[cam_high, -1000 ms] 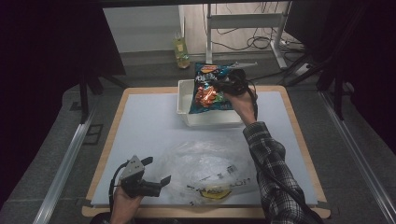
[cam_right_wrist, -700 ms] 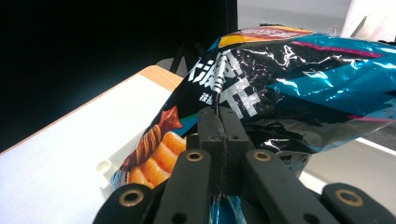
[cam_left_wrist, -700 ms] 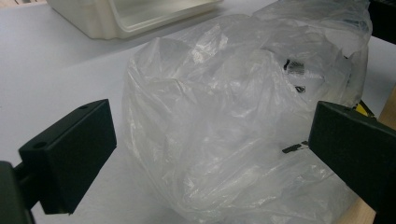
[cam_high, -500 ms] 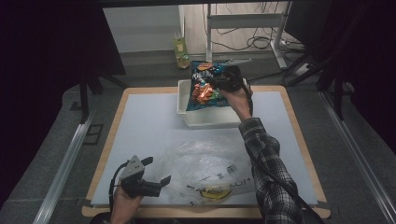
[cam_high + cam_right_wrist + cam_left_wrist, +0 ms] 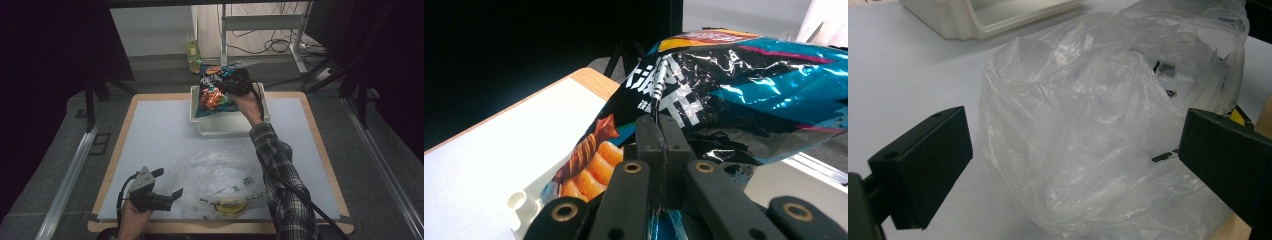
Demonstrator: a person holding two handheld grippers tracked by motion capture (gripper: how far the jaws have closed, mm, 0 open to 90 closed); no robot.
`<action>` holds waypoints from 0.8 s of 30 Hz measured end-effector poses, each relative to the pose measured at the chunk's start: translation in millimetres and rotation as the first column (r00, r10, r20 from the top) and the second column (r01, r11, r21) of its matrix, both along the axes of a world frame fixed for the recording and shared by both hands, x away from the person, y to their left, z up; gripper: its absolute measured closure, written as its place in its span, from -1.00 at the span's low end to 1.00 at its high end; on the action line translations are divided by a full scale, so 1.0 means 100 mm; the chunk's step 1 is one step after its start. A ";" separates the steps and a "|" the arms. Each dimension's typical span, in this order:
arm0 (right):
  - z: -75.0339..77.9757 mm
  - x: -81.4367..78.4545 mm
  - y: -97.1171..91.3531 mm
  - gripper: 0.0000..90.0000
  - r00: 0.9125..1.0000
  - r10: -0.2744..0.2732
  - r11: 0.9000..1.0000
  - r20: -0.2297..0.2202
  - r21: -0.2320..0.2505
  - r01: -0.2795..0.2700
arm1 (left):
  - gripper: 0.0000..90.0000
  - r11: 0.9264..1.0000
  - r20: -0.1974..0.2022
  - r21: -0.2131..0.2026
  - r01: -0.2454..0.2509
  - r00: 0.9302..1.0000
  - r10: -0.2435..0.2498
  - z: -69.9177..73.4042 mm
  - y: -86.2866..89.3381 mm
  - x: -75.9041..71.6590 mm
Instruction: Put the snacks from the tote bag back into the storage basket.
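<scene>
Two grippers are working: the right gripper (image 5: 235, 82), jaws clamped on a shiny blue-and-orange snack bag (image 5: 214, 90), is holding it over the white plastic bin (image 5: 225, 125), best lowered squarely inside, while the left gripper (image 5: 167, 192) is resting open beside a crumpled clear plastic bag (image 5: 1098, 120).

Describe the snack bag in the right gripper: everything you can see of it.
The snack bag is a glossy foil pouch, puffed and crinkled, printed in blue and black with white lettering, an orange top band and pictures of orange-brown snacks. The right gripper has its jaws shut on a fold of the bag's edge and holds it tilted over the white bin at the table's far side. Whether its lower end touches the bin I cannot tell.
</scene>
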State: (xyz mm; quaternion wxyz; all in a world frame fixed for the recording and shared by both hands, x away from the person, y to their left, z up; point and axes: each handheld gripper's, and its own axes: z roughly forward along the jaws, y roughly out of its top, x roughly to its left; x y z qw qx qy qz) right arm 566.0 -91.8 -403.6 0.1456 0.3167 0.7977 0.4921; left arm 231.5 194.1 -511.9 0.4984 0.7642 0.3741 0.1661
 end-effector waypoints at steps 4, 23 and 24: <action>-0.02 0.03 0.05 0.99 1.000 0.005 1.000 0.006 -0.008 -0.005 | -0.98 1.000 0.000 -0.001 0.001 1.000 -0.001 0.00 0.00 0.00; -0.22 0.18 0.22 0.98 1.000 0.005 0.999 -0.002 -0.049 -0.005 | -0.98 1.000 -0.009 -0.001 0.003 1.000 -0.003 -0.01 0.00 0.00; -0.23 0.18 0.22 0.98 1.000 0.006 0.999 -0.005 -0.047 -0.006 | -0.98 1.000 -0.008 0.000 0.003 1.000 -0.003 -0.01 0.00 0.00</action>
